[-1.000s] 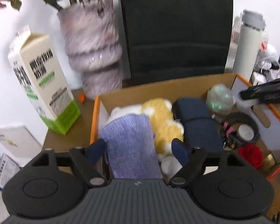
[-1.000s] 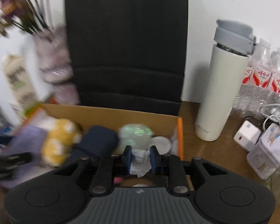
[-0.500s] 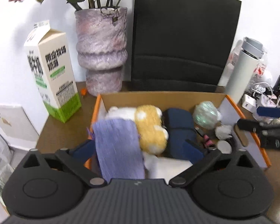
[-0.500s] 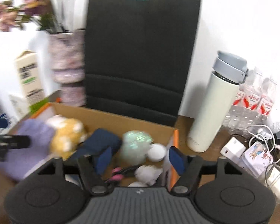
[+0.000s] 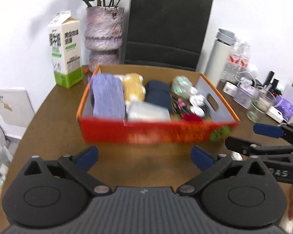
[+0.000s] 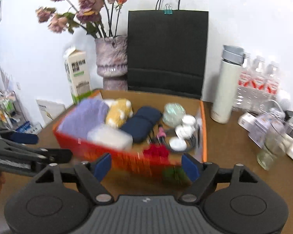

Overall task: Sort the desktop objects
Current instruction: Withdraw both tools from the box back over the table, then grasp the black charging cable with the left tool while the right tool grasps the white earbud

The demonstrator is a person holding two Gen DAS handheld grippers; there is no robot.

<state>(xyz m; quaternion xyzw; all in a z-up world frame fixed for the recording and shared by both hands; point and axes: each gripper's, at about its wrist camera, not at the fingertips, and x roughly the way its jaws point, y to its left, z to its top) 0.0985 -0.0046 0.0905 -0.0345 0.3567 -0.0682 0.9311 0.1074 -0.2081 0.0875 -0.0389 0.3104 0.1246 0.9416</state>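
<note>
An orange cardboard box [image 5: 107, 132] stands on the brown desk. It holds a purple knit cloth [image 5: 108, 97], a yellow plush [image 5: 132, 88], a navy pouch [image 5: 158, 95], a white pack [image 5: 148, 112], a greenish ball [image 5: 180, 85], small white jars and a red flower. My left gripper [image 5: 144, 157] is open and empty, in front of the box. My right gripper [image 6: 147, 164] is open and empty, in front of the box's right corner [image 6: 203, 136]. Each gripper shows at the edge of the other's view.
Behind the box stand a milk carton [image 5: 66, 48], a purple vase [image 5: 104, 37] with dried flowers and a black paper bag [image 5: 166, 31]. To the right are a white thermos [image 5: 221, 54], water bottles [image 6: 257, 83], a glass [image 5: 260, 105], chargers and cables.
Both grippers have pulled back from inside the box to in front of it. The left let go of the purple cloth, the right let go of a white crumpled piece; both opened.
</note>
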